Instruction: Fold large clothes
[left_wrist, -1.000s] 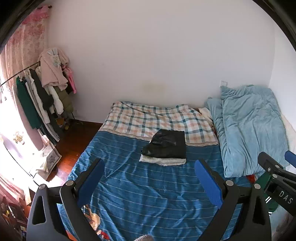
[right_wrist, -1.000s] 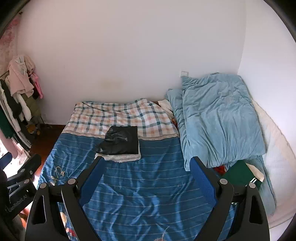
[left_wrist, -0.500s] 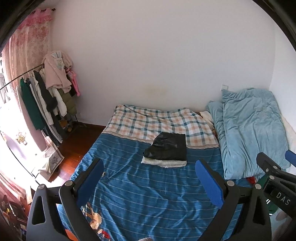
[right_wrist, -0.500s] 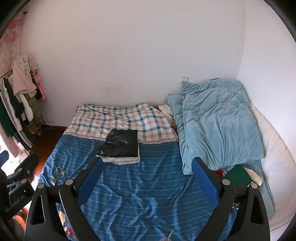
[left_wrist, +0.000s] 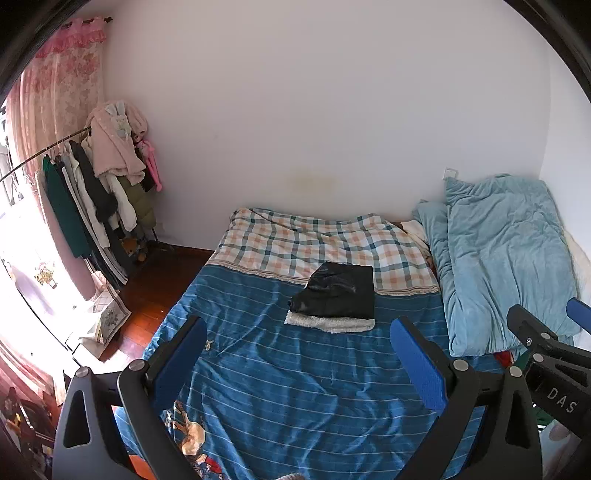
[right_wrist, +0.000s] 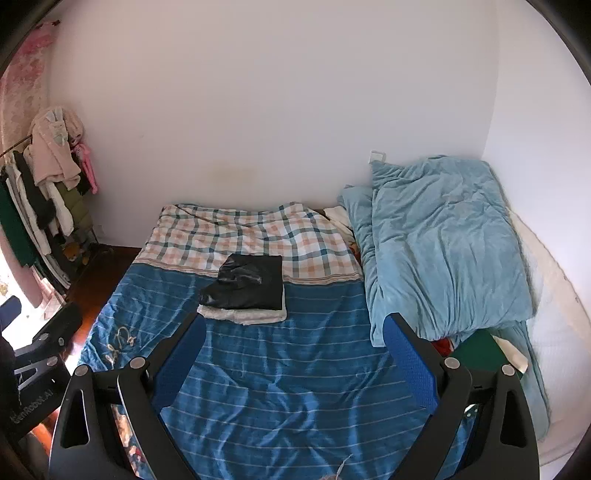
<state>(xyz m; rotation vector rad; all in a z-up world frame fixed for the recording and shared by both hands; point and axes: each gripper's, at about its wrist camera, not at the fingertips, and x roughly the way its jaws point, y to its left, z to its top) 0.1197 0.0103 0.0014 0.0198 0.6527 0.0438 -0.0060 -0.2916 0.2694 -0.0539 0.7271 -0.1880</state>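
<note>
Both spread, empty: left claw (left_wrist: 297, 345), right claw (right_wrist: 293, 341). Probably soft, light, slippery: folded black garment (right_wrist: 247, 282) atop white fleece (right_wrist: 245, 315); best pinched at near corners.

left gripper (left_wrist: 297, 341), right gripper (right_wrist: 293, 338), jaws spread wide

A light blue quilt (right_wrist: 443, 243) lies bunched beside the striped bedspread (right_wrist: 295, 369).

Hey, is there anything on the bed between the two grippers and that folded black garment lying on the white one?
Nothing visible. Only bare blue striped bedspread lies between the open left gripper, the open right gripper and the folded black garment. The light blue quilt sits off to the right.
</note>
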